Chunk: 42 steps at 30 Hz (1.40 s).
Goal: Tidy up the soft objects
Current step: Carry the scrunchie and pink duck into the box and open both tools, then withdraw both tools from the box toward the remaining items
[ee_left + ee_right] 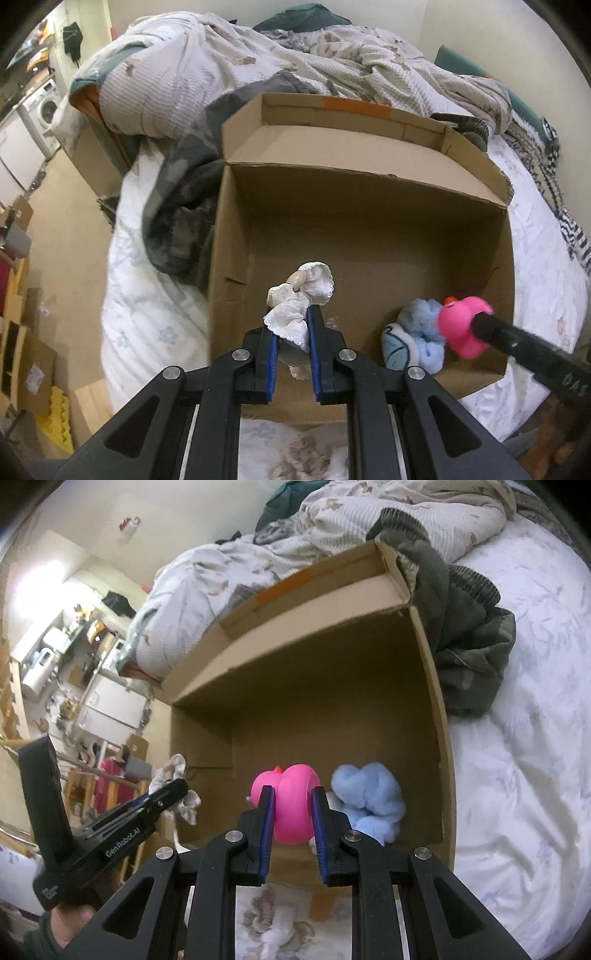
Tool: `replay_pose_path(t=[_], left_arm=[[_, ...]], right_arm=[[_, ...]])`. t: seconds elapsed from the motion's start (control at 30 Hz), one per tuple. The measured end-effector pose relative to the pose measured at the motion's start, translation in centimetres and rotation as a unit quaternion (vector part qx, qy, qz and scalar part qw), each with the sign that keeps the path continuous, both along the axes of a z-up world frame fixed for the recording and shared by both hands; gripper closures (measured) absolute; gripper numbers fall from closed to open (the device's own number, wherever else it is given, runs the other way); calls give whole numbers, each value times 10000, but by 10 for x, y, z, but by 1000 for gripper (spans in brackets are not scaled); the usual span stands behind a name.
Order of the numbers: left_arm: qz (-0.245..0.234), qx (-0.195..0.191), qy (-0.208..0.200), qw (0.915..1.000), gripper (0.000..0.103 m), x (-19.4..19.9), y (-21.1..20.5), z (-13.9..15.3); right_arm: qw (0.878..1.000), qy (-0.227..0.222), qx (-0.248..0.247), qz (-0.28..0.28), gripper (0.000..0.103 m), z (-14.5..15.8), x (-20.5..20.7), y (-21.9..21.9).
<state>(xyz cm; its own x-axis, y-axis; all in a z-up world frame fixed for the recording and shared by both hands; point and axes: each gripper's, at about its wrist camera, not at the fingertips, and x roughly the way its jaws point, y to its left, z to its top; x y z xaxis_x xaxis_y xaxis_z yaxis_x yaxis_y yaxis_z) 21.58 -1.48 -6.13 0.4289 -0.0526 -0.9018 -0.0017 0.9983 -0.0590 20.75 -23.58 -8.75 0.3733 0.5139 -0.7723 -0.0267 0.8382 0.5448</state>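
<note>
An open cardboard box [369, 192] lies on a bed. My left gripper [290, 321] is shut on a small white cloth doll [295, 306] and holds it over the box's near left part. My right gripper [291, 805] is shut on a pink rubber duck [293, 805] and holds it over the box's [332, 686] near part. The duck also shows in the left wrist view [463, 325], at the box's right. A fluffy light blue soft toy [417, 339] lies in the box's near right corner; in the right wrist view [369, 797] it is just right of the duck.
A white quilted bed cover [517, 738] surrounds the box. A crumpled patterned duvet [258, 66] and a dark grey garment [177, 221] lie behind and left of the box. Cardboard boxes [22, 332] and a washing machine [44, 107] stand on the floor at left.
</note>
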Motion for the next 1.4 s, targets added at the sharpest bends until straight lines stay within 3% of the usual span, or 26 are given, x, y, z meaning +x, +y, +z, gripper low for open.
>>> replay_pose_path(t=[0.53,0.63,0.87,1.03,1.1,1.13,1.17,1.23,1.4], left_arm=[[-172,68,123,9998,87,5,-13,-18],[-131,34,145,9998,81,5,-12,-18],[-125,169,-21,9998,48,0,-14,-11],[-144,244,-149,9995,41,-2,-14,-6],[-127,240,-168,9995,40,-2,-13,-4],[-116,235,-176,9995,40,-2,-12,-4],[-106,238,-182,9995,40,-2,-11,-4],[-92,238,-192,9995,40,-2,-11,-3],[-71,246,-228,9994,40,-3,-10,-2]], right_arm=[[9990,367,-238,19,81,-27,7,4],[9989,389,-265,43,81,-28,7,5],[9985,404,-355,58,81,-28,9,9],[9988,363,-331,28,81,-26,9,8],[9989,351,-317,12,76,-26,9,7],[9990,350,-292,-7,64,-26,9,6],[9991,327,-273,-35,41,-25,10,5],[9993,187,-308,-139,23,-20,9,4],[9988,-29,-457,-179,23,-12,9,4]])
